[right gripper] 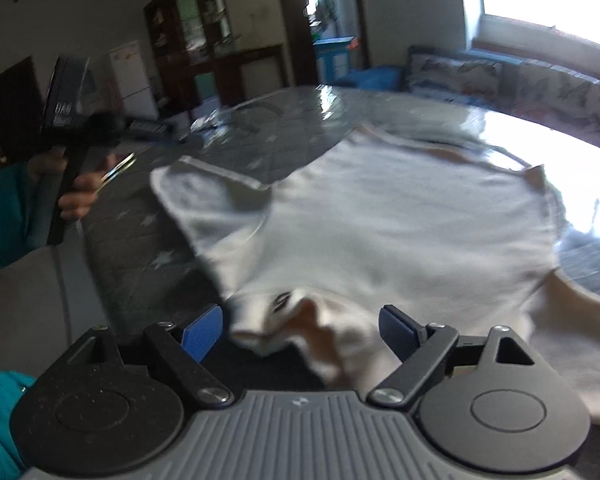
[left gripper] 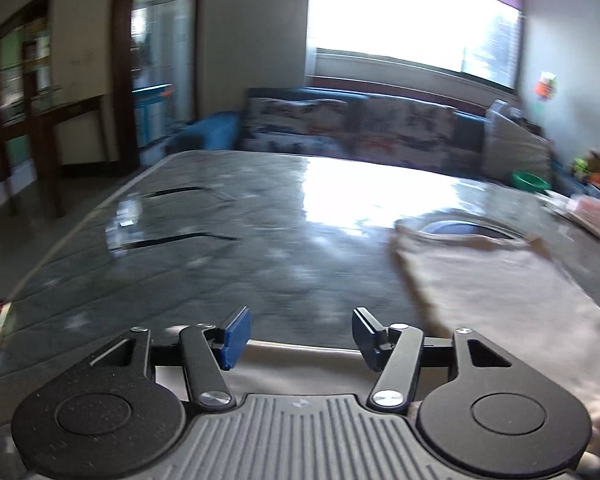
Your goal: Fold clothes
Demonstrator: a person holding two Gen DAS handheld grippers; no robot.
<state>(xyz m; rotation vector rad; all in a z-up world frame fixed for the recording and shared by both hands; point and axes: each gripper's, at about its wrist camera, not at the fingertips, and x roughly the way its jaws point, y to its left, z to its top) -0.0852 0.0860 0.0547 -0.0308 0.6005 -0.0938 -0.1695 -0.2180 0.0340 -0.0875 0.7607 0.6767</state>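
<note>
Just ahead of the right gripper, its blue fingers spread wide and holding nothing, the bunched near hem of a pale shirt lies between the tips without being pinched. Beyond that, the shirt spreads mostly flat over the dark glossy table, one sleeve reaching left. The left gripper is likewise wide open and empty, aimed at bare tabletop with the shirt off to its right. Farther back sit a sofa and a bright window. The likely risk: closing on that rumpled hem could catch several layers, or drag the cloth across the slick surface, skewing the fold.
</note>
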